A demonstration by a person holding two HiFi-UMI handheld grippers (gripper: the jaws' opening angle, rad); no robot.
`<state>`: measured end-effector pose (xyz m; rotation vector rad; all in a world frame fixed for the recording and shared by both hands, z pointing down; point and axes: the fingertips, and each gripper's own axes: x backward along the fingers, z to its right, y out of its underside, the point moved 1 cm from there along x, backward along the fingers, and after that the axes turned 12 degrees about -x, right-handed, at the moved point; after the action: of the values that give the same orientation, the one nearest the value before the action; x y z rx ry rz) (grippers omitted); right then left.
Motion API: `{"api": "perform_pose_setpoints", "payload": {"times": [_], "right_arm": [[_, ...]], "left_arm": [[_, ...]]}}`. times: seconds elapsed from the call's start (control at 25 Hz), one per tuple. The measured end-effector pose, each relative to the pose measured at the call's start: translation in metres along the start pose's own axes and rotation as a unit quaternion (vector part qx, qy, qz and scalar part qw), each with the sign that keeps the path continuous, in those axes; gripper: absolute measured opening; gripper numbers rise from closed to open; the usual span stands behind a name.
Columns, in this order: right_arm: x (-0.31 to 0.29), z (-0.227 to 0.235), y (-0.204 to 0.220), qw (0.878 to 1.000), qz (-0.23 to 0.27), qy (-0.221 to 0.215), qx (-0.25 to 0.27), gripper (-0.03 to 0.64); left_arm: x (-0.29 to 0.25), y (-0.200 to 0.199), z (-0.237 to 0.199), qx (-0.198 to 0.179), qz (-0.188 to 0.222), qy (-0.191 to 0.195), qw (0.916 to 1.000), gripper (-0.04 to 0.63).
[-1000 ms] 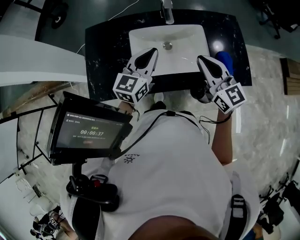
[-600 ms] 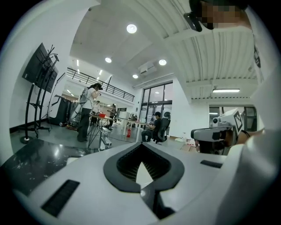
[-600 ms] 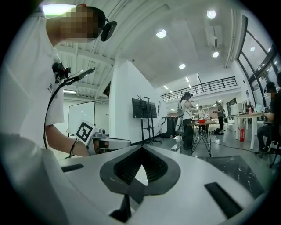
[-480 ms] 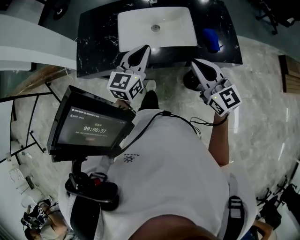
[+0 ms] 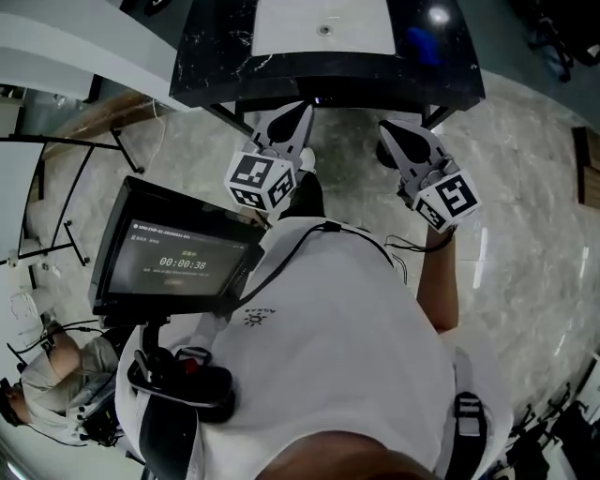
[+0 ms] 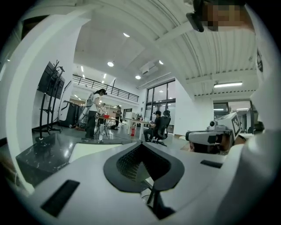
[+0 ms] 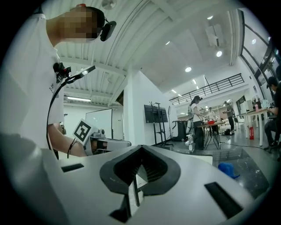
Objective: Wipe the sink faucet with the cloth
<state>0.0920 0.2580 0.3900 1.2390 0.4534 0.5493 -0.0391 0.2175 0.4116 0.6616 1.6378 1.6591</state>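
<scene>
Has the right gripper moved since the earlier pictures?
Yes. The right gripper has drawn back from the black marble counter: earlier it was over the counter top, now it is over the pale stone floor in front.

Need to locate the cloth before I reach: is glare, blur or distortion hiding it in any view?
Head view: the blue cloth is soft and blurred on the black counter, a bright glare spot beside it. Right gripper view: the blue cloth shows clearly at lower right, fisheye bending the edges. Left gripper view: no cloth visible, heavy fisheye, dark corners.
</scene>
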Motion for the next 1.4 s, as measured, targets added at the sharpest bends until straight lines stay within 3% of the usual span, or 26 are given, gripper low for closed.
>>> {"api": "perform_pose_setpoints", "payload": {"times": [0.16,0.52,0.96,1.4], "right_arm": [[0.021,-0.022,-0.01,1.0,0.007,-0.013,0.005,0.003],[0.026,-0.053,-0.031,0.999,0.025,-0.023,0.017,0.003],[0.015,-0.076,-0.016,1.0,0.013,0.024,0.013,0.003],[0.024,-0.078,-0.037,0.995,0.042,0.083,0.035,0.003]], "left_arm": [[0.032,-0.015,0.022,-0.009,0.003,-0.014,0.9999,0.002],[0.061,-0.037,0.025,-0.017,0.02,-0.024,0.9994,0.002],[0.096,-0.03,-0.009,-0.009,0.027,-0.023,0.9993,0.002],[0.115,-0.036,-0.027,-0.015,0.039,-0.022,0.9989,0.002]]}}
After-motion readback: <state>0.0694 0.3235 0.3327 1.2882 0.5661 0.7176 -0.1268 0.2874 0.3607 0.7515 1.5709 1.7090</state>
